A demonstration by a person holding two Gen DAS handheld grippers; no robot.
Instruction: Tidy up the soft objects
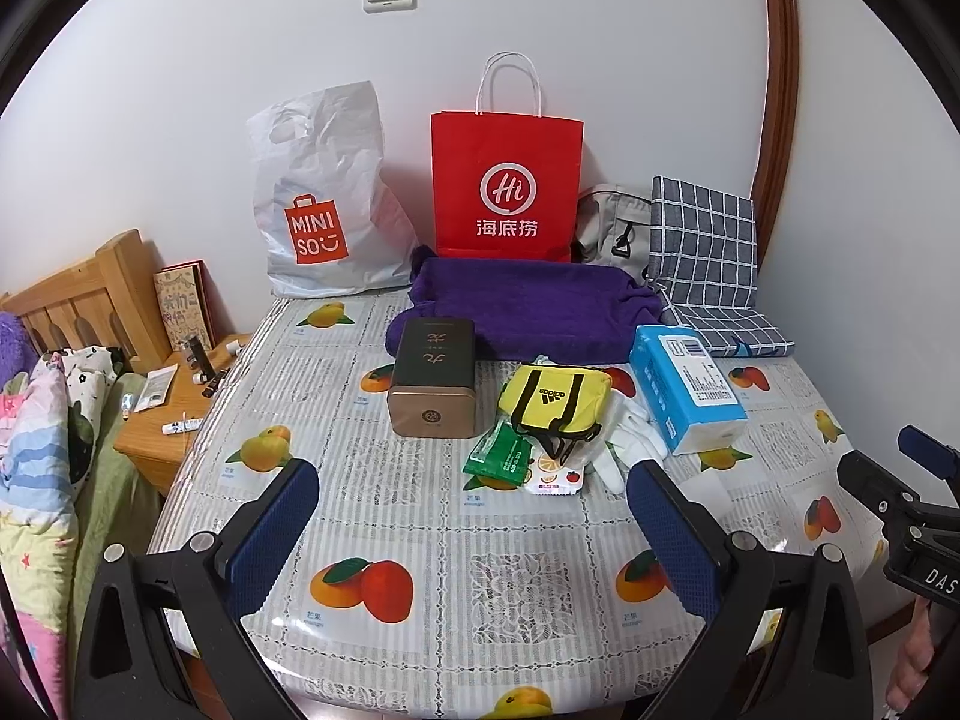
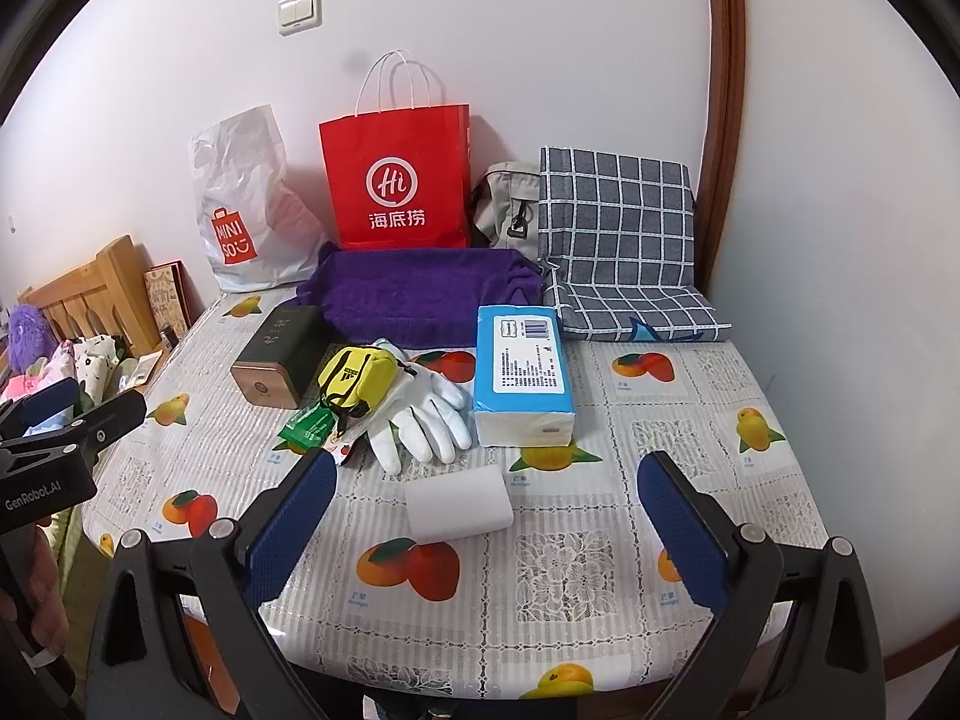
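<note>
So I've got both units parked over the near edge of the bench [image 2: 690, 438], the one with the fruit-print cover. My left hand-held gripper [image 1: 474, 498] has its blue pads spread wide with nothing between them, and the right hand-held gripper [image 2: 487, 483] is spread just as wide, also empty. Soft stuff is bunched mid-bench: a little yellow pouch [image 2: 354, 381] lies partly on top of the white gloves [image 2: 420, 420], with a green packet [image 2: 309, 427] just beside it on the left and a small fruit-print sachet [image 1: 555, 474] poking out underneath. A blue tissue pack [image 2: 522, 375] lies just right of the gloves, and a white roll [image 2: 459, 504] lies on its side nearer to me, between the right unit's fingers in that view. A dark tin box [image 1: 433, 381] stands left of the pouch. Behind all that there's a folded purple towel [image 1: 522, 312], then a checked cushion [image 2: 618, 240] against the wall on the right, a grey bag [image 2: 504, 204], a red paper bag [image 1: 507, 180] and a white plastic bag [image 1: 327, 198]. Off to the left is a wooden nightstand [image 1: 150, 438] with small bits on it, too tiny for me to identify.
</note>
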